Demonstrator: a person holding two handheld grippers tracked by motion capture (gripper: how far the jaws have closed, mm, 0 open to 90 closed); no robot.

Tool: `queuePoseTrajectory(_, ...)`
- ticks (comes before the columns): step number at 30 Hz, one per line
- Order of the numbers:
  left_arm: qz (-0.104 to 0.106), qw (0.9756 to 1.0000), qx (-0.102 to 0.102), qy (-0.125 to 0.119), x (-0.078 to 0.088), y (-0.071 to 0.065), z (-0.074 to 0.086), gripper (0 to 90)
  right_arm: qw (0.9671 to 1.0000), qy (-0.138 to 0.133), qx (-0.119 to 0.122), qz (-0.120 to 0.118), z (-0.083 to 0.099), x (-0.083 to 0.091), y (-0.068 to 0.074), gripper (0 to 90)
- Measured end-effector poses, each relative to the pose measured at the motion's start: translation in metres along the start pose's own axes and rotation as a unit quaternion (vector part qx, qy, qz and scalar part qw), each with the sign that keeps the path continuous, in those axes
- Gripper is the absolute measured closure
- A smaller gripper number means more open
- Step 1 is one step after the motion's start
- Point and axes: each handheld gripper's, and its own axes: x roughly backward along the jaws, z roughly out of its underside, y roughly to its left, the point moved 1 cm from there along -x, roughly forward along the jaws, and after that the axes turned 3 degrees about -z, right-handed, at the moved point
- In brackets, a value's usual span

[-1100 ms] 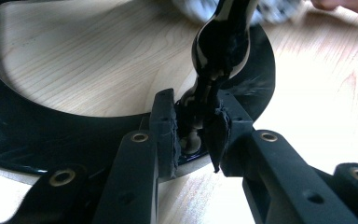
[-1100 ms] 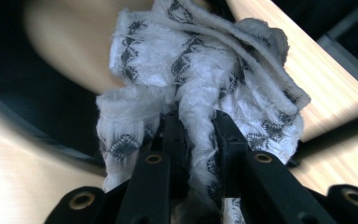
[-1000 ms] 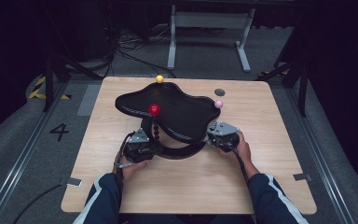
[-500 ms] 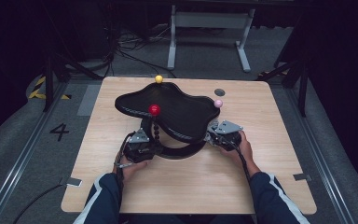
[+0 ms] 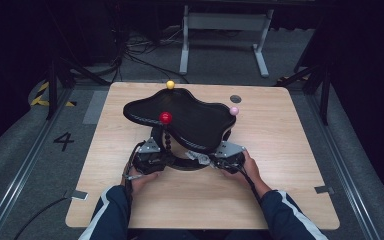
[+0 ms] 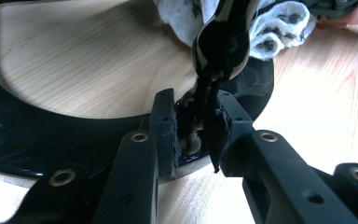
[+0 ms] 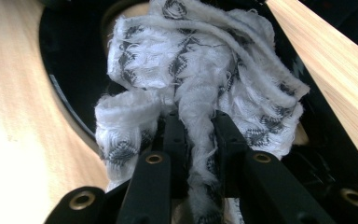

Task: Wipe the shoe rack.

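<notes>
The white patterned cloth point(image 7: 200, 93), bunched against the black stand's ring base point(image 6: 37, 140) near the tabletop's point(image 5: 300, 210) front edge, is pinched by the right gripper point(image 7: 198, 140). The left gripper point(image 6: 193, 135) clamps the stand's beaded post point(image 6: 223, 46). Hard wiping could tug the cloth free or rock the stand, tipping its tray point(image 5: 180, 112).

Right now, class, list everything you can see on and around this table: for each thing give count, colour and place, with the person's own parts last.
stand: one, glossy black, wavy top on a ring base, table middle
balls: three, red, yellow and pink, on the stand's top
cloth: one, white with dark pattern, by the ring base
table: one, light wood
metal frame: one, grey, on the floor beyond the table
left gripper: black, shut on the stand
right gripper: black, shut on the cloth
sleeves: two, navy, near edge
</notes>
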Motion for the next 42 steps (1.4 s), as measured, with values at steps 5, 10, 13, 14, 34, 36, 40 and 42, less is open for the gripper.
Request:
queuePoseTrajectory(5,-0.002,1.0,0.0,-0.001,0.0,0.0,0.0,72.7,1.0,0.003,-0.001,0.008,0.001,0.0,-0.004,78.2)
queuePoseTrajectory(10,0.001,1.0,0.001,-0.003,0.0,0.0,0.001,72.6,0.9983,0.021,-0.026,0.048,0.008,0.0,-0.029,77.8)
queuePoseTrajectory(13,0.002,1.0,0.0,-0.004,0.0,0.0,0.001,72.6,0.9963,0.016,-0.074,0.041,0.014,0.002,-0.046,77.4)
queuePoseTrajectory(14,-0.001,1.0,0.003,-0.001,0.0,0.0,0.001,72.6,0.9962,0.019,-0.069,0.049,0.015,0.002,-0.049,77.4)
queuePoseTrajectory(34,0.001,1.0,0.008,-0.006,0.0,0.0,0.001,72.4,0.9896,0.025,-0.105,0.095,0.025,0.005,-0.063,78.2)
queuePoseTrajectory(36,0.0,1.0,0.007,-0.004,0.0,0.0,0.001,72.4,0.9903,0.026,-0.104,0.089,0.024,0.006,-0.061,78.2)
queuePoseTrajectory(40,0.001,1.0,0.007,-0.006,-0.001,0.0,0.001,72.4,0.9933,0.028,-0.085,0.074,0.022,0.007,-0.054,78.3)
queuePoseTrajectory(42,0.003,0.9999,0.007,-0.007,-0.001,0.0,0.001,72.3,0.994,0.023,-0.087,0.064,0.021,0.007,-0.052,78.3)
